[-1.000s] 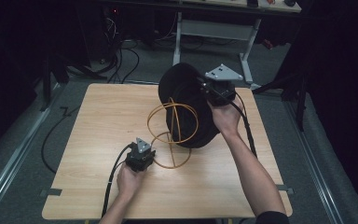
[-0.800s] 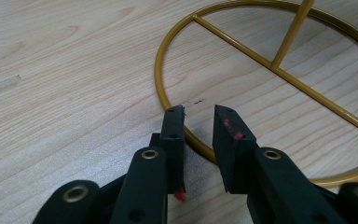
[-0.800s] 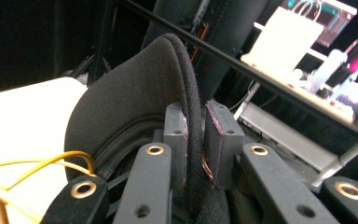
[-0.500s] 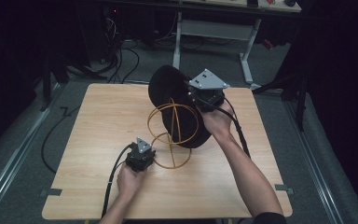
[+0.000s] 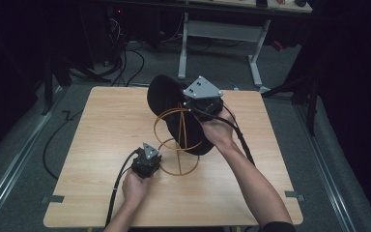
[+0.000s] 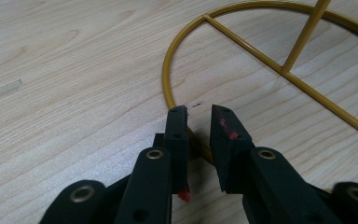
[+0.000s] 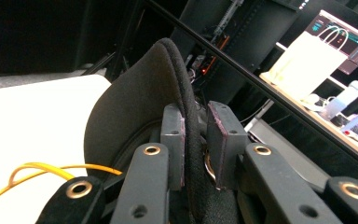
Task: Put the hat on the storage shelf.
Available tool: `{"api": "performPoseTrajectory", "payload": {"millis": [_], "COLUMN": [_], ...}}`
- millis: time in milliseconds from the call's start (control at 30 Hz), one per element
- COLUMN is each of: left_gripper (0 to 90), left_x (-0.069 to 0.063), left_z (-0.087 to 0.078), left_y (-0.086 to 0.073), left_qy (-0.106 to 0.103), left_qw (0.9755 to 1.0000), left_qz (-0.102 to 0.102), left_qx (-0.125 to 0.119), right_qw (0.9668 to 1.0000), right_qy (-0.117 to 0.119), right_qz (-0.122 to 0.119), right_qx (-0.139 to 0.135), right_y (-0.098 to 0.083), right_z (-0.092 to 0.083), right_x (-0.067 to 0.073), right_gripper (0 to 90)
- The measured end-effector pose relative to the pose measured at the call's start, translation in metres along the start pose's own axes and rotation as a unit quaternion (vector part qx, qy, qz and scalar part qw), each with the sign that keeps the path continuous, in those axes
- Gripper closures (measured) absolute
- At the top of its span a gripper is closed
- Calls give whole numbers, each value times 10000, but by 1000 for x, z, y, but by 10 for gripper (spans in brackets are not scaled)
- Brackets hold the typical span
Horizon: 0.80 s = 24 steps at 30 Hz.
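- My left gripper (image 5: 147, 163) sits at the near-left edge of the stand (image 5: 179, 140), low on the table (image 5: 101, 125). In the left gripper view its jaws straddle the yellow base ring (image 6: 168, 70) with a narrow gap; the wire runs between them, but I cannot tell whether they actually pinch it. It has not moved over the last second, so I judge it is steadying the stand.
- My left hand (image 5: 134, 186) lies flat and low behind that gripper, forearm coming straight up from the near edge of the table.
- The stand itself has kept its place near the table's middle, its upper hoop rising from the base ring.
- What has changed is the hat (image 5: 166, 104): a second ago it hung to the right of the stand's top, and now it has swung leftward and tipped over the hoop, its dark body draped behind and beside the wires.
- I take this as the hat being seated on the stand, nearly there but not yet released.
- My right gripper (image 5: 204, 102) is just right of the stand's top, raised, its grey plate tilted toward the stand. In the right gripper view its jaws are closed on the hat's corded edge (image 7: 186, 121).
- My right hand (image 5: 217, 130) is cocked at the wrist, forearm slanting in from the table's near-right corner.
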<state>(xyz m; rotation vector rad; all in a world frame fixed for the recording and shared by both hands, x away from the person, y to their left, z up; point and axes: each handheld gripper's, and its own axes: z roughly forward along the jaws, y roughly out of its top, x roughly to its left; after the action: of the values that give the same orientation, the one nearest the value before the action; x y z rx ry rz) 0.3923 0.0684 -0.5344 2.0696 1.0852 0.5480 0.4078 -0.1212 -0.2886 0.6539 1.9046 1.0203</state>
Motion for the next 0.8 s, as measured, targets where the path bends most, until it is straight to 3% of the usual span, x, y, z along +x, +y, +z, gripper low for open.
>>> {"api": "performPoseTrajectory", "payload": {"millis": [133, 500, 800], "left_gripper": [776, 791, 797], "left_x": [0, -5, -5], "left_z": [0, 1, 1], "left_y": [0, 1, 1], "left_qy": [-15, 160, 136], "left_qw": [10000, 9998, 9998], "left_qz": [-30, 135, 128], "left_qx": [-3, -1, 10], "right_qw": [10000, 9994, 9984], "right_qy": [88, 312, 471], "right_qz": [-29, -154, -327], "right_qx": [-15, -43, 18], "right_y": [1, 0, -6], "right_z": [-2, -5, -4], "right_x": [6, 15, 29], "right_gripper": [770, 780, 776]}}
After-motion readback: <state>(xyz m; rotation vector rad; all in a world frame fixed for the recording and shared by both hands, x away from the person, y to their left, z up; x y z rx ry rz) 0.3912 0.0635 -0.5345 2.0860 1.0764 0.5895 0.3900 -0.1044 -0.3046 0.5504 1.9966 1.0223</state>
